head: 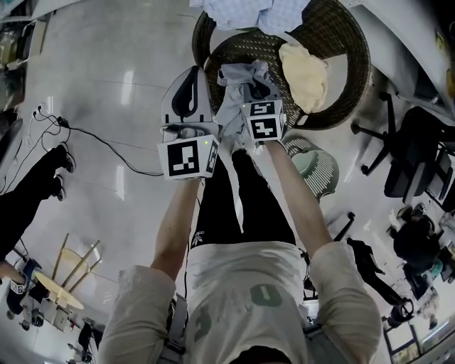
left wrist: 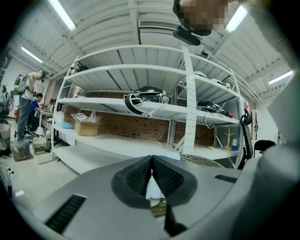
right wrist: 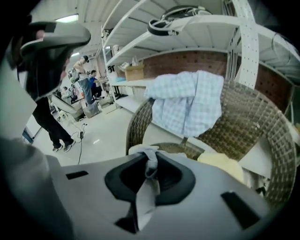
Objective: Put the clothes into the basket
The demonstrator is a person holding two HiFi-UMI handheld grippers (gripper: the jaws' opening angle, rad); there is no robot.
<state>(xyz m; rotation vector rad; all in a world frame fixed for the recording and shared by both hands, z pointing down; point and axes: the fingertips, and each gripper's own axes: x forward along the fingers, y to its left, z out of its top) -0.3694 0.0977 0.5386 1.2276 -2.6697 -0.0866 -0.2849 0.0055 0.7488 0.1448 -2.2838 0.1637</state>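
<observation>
One narrow fold of the grey garment [right wrist: 146, 190] is all the closed jaws of the right gripper [right wrist: 150, 161] pinch, hanging at seven o'clock of the basket [head: 350, 50], so it may slip out or snag the rim, with the left gripper [left wrist: 152, 161] shut on nothing.

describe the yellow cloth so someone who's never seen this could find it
Find the big dark wicker basket on the floor ahead of the person. Inside it, on the right, lies the crumpled pale yellow cloth. Its neighbours are a blue checked cloth over the far rim and a grey garment at the near rim.
</observation>
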